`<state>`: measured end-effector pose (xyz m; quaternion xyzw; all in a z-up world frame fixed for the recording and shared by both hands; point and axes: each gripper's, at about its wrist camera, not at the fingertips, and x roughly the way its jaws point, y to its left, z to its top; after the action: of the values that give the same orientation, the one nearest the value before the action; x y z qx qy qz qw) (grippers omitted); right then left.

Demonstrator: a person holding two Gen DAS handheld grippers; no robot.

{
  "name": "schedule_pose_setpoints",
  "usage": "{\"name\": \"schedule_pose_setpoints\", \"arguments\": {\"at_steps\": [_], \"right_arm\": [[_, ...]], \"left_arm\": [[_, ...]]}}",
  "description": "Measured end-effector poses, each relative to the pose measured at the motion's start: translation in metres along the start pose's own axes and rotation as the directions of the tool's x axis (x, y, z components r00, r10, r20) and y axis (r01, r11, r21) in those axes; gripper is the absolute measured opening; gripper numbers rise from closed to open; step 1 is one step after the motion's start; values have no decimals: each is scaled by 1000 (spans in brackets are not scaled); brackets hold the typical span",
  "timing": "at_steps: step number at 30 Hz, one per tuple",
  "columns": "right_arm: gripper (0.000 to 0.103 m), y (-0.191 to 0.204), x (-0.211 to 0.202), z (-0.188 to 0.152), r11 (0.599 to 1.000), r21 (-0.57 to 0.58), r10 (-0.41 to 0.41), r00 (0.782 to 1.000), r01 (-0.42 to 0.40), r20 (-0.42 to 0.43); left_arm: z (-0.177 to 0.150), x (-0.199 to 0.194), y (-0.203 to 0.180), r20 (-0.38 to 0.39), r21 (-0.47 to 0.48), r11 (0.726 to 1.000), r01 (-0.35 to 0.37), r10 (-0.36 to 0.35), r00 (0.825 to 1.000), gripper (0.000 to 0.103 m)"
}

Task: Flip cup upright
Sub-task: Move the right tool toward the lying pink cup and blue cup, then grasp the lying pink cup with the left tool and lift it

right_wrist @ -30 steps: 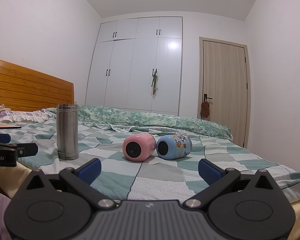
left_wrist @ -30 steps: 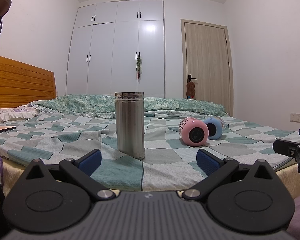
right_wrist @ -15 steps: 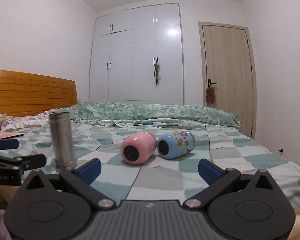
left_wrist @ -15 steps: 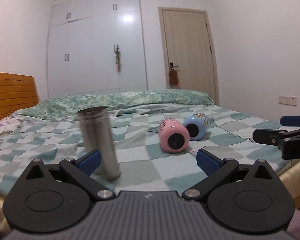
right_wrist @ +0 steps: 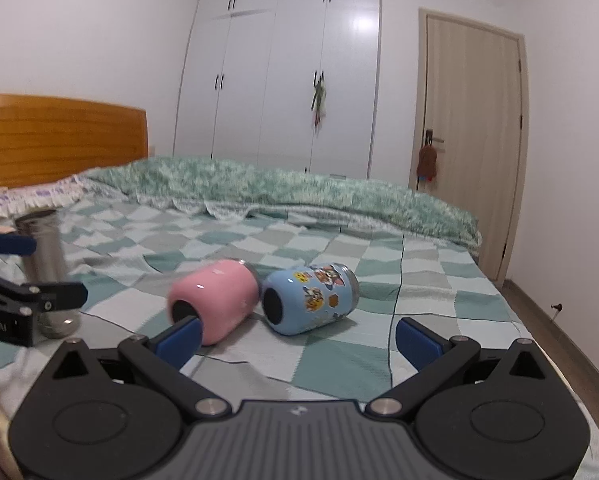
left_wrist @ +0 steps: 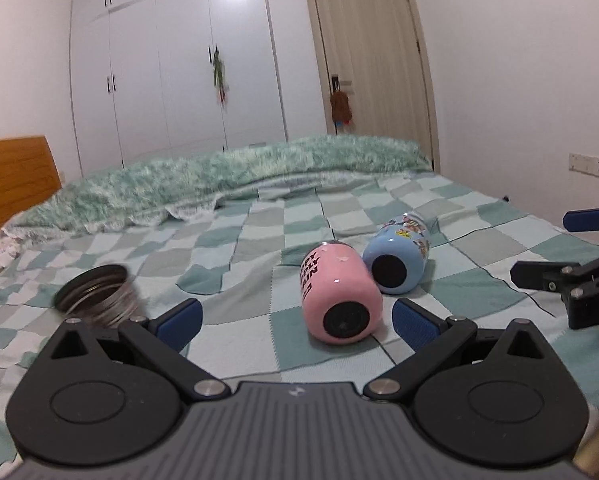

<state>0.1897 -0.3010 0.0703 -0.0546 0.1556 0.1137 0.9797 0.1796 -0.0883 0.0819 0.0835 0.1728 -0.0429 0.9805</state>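
A pink cup [left_wrist: 341, 294] lies on its side on the checked bed cover, base toward me, touching a blue cartoon cup [left_wrist: 397, 261] that also lies on its side. Both show in the right wrist view, the pink cup [right_wrist: 215, 304] left of the blue cup [right_wrist: 309, 298]. My left gripper [left_wrist: 297, 320] is open and empty, raised over the bed with the pink cup between its fingers' line of sight. My right gripper [right_wrist: 297, 338] is open and empty, facing the blue cup. A steel tumbler [right_wrist: 45, 276] stands upright at the left.
The steel tumbler's open mouth [left_wrist: 95, 294] shows by my left finger. A rolled green quilt [right_wrist: 299, 196] lies across the far side of the bed. A wooden headboard [right_wrist: 55, 140], white wardrobe [right_wrist: 283, 80] and door [right_wrist: 471, 120] stand behind. The bed edge drops to the floor at right [right_wrist: 539, 320].
Both grippers have risen and moved in over the bed, now looking down on the cups. The left gripper has swung right from the steel tumbler toward the pink cup. The cups have not moved.
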Motion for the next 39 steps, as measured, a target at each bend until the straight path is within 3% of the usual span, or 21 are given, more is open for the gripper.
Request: {"name": "schedule_pose_setpoints", "arguments": {"at_steps": [6,15,19,23,26,35,38,39], "right_arm": [[103,-23,50,16,1000,-3,17,996,-18,-87],[103,-52,109,27,999,-13,35,985,-37,-172],[103,-65,130,31,998,-9,58,979,-61,-196],[103,-74,146,36,996,-6,84,972,-88,-218],[103,-78,157,37,995,-7,96,968,-100,-231],[103,-82,192,39,993,13,114,955,-115,-275],[103,-81,196,36,993,6,114,951,-117,-287],[103,-81,196,35,993,6,114,950,-117,-290]], "left_arm": [[30,54,0,-113,-34,999,22,-26,993,103],[64,127,-17,-275,50,999,-11,25,961,103],[75,155,-23,-370,58,998,6,16,929,103],[79,180,-27,-435,84,996,-18,53,899,103],[77,198,-28,-501,74,997,5,33,865,103],[74,224,-39,-580,75,995,65,-10,814,103],[67,236,-45,-632,80,994,69,-3,775,103],[62,241,-47,-652,87,994,69,4,758,97]]}}
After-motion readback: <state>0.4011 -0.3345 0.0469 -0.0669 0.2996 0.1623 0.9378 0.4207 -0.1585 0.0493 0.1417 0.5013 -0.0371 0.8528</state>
